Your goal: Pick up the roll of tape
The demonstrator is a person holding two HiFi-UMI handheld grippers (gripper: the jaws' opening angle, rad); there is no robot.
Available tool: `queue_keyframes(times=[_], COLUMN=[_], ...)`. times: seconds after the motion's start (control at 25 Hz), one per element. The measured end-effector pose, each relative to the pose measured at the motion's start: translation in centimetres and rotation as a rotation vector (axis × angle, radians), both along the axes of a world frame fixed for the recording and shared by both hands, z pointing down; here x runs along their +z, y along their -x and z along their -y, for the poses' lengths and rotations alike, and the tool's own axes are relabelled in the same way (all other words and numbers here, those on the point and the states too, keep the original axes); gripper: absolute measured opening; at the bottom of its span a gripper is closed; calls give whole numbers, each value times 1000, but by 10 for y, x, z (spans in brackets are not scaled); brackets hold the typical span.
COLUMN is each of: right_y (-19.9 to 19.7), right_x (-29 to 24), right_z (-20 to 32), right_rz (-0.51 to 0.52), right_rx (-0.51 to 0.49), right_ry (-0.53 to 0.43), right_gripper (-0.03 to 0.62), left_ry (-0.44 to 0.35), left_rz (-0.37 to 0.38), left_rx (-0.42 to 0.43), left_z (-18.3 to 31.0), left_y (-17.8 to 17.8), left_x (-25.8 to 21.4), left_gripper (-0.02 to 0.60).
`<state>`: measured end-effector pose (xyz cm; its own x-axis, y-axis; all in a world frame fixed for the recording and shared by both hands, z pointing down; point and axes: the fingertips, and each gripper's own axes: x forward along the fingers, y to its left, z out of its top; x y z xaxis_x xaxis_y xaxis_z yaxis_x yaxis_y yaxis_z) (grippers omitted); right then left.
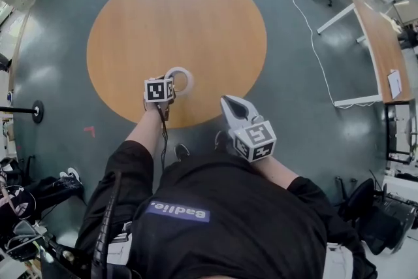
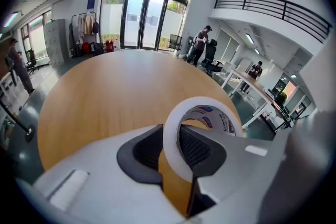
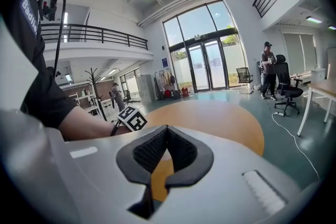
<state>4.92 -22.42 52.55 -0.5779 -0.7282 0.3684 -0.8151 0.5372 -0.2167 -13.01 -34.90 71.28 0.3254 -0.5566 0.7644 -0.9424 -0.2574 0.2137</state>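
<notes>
Roll of tape (image 2: 201, 102) sits pinched in our left claw (image 2: 170, 135): its white band runs down between the two dark pads, which press on it from either side, one from within the ring and one from outside. The roll stands on edge, and its upper arc sticks out past the claw's tips. The printed inner core shows on the claw's right. This claw is partly closed, stopped by the width of the band, and tilts downward. Below and ahead of it lies the round wooden worktop (image 1: 196, 10), with the roll over its near part. We cannot tell whether the roll's lower edge is clear of the wood. Our right claw (image 3: 167, 130) is to the right of the left one and nearer our body, well apart from the tape. Its pads meet at the tips with nothing between them, and only wood shows through the gap behind them. From this claw the left one's marker cube (image 3: 131, 119) appears to the left, over the worktop's near edge. A grey floor (image 1: 294, 75) surrounds the worktop.
</notes>
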Motion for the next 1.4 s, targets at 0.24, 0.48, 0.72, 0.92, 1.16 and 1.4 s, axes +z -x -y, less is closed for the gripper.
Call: queue_keyframes(times=[0.24,0.48,0.72,0.92,1.16,1.4], right_y=[17,26,35,36,37,41], right_x=[-9,-13,-20,-39,-46,-53], right_z=[3,3,2,8,14,13], right_rz=[30,54,69,92,97,87], right_rx=[-24,-18,-16,-1,16,1], right_ry=[-24,-33,-56,-97,-121,-138], right_gripper=[5,5,5,5,5,4], left_ry=[-124,-272,-428,-550,-647,-708], left_rz=[-40,-93,-105,-93,-63,-37], left_rx=[11,21,22,11,8,23], left_z=[-7,-20,-40,-62,-90,-110], left_y=[0,-4,-6,-3,0,-11], left_x=[-61,-125,-185,-229,-257,-270], left_gripper=[112,112,112,112,112,112])
